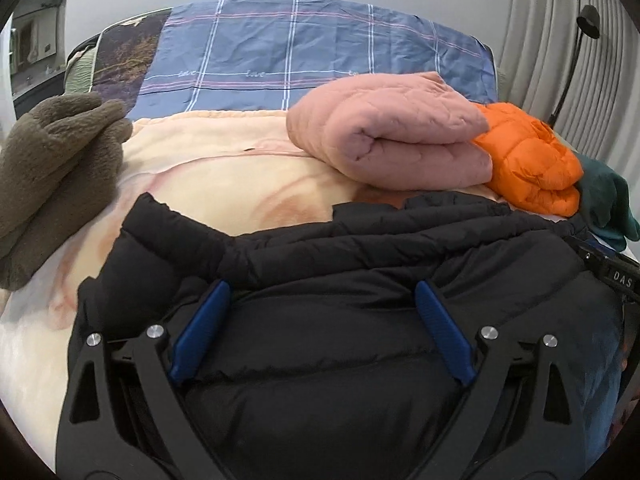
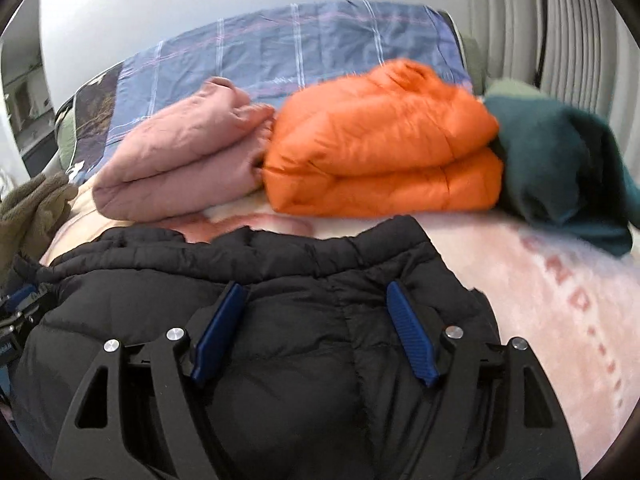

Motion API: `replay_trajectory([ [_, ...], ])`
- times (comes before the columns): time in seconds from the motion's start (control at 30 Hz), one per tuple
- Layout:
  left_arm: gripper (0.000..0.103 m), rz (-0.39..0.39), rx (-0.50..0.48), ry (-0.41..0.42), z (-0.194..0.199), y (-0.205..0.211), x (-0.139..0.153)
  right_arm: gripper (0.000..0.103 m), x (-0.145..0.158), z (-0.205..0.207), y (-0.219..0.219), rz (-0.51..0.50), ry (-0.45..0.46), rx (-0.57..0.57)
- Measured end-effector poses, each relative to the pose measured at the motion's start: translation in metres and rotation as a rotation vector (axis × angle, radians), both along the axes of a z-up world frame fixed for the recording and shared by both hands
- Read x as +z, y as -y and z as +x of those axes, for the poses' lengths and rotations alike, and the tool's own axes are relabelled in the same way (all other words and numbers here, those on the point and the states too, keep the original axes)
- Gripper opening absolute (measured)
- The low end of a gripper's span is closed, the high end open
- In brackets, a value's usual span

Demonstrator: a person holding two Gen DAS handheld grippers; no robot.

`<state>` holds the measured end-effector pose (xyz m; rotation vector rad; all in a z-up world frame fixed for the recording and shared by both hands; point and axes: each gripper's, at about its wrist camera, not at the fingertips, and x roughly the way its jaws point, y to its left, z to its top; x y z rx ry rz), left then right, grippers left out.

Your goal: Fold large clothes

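Observation:
A black puffer jacket [image 1: 360,248] lies bunched on the bed's near side, and the right wrist view shows it too [image 2: 280,256]. My left gripper [image 1: 322,286] stands over its left part, blue fingers [image 1: 200,332] spread wide, padding bulging between them without being pinched. My right gripper [image 2: 316,286] hovers over the jacket's right part, fingers [image 2: 412,340] also apart and not pressing the fabric. Part of the right gripper's body shows at the left wrist view's right edge.
Behind the jacket lie a folded pink quilted garment [image 1: 396,136], a folded orange puffer [image 2: 380,152] and a dark green garment [image 2: 560,160]. A brown fleece [image 1: 56,168] sits at left. Cream-pink blanket [image 2: 540,280] covers the bed; blue plaid bedding [image 1: 300,48] lies at the far end, curtains [image 1: 540,40] at right.

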<state>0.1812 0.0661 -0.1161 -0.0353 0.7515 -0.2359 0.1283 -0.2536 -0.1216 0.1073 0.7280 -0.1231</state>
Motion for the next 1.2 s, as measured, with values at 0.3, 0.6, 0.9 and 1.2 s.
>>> replay_trajectory([
  [0.3, 0.096, -0.066, -0.026, -0.034, 0.019, -0.005, -0.011, 0.080, -0.020, 0.018, 0.008, 0.040, -0.055, -0.033],
  [0.6, 0.094, -0.141, -0.002, 0.001, -0.001, -0.007, 0.024, 0.080, 0.035, -0.012, -0.005, 0.155, 0.040, -0.044],
  [0.9, 0.096, -0.089, 0.026, -0.068, 0.026, -0.004, -0.007, 0.063, -0.014, 0.033, -0.036, 0.166, -0.045, 0.041],
  [1.2, 0.097, -0.075, 0.019, -0.052, 0.028, -0.002, -0.016, 0.065, -0.022, 0.032, -0.042, 0.110, -0.024, 0.037],
])
